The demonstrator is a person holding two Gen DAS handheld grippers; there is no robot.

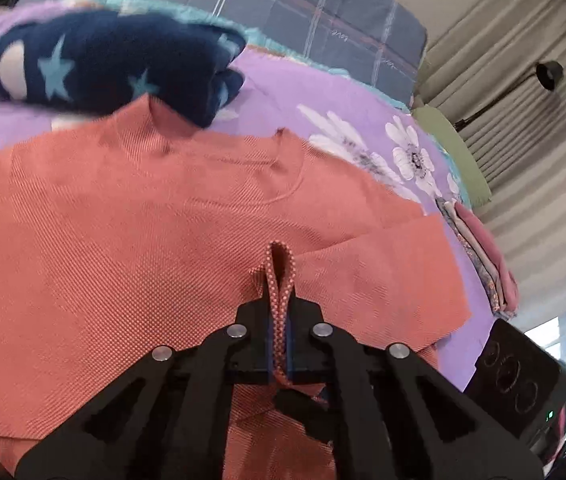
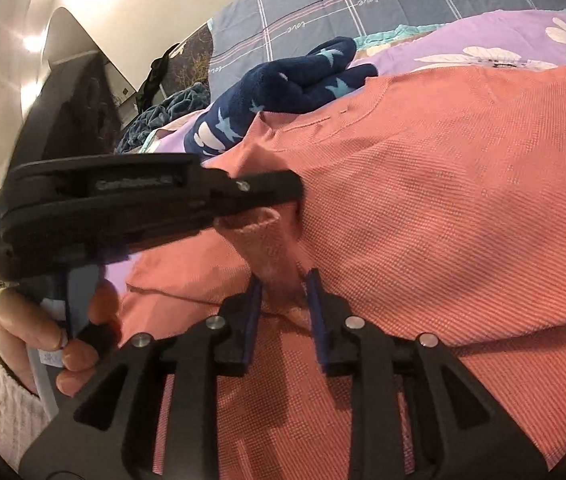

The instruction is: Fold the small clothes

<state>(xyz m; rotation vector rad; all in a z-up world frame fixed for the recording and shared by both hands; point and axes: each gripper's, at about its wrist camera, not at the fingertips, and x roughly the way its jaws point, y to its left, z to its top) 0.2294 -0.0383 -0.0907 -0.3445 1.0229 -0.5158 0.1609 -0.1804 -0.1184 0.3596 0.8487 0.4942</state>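
Note:
An orange knit top (image 1: 131, 232) lies spread on a purple flowered bedspread (image 1: 283, 92), neckline toward the far side. My left gripper (image 1: 281, 304) is shut on a folded edge of the orange top. In the right wrist view the orange top (image 2: 463, 200) fills the frame. My right gripper (image 2: 285, 280) has its jaws partly apart with a bunch of the orange fabric between the blue pads (image 2: 253, 312). The left gripper (image 2: 275, 188) reaches in from the left, held by a hand (image 2: 35, 320).
A dark blue star-print garment (image 1: 103, 64) lies bunched beyond the neckline; it also shows in the right wrist view (image 2: 283, 84). A grey plaid quilt (image 1: 303, 0) is behind. Folded clothes (image 1: 483, 256) are stacked at the bed's right edge. A black device (image 1: 519, 376) sits beside it.

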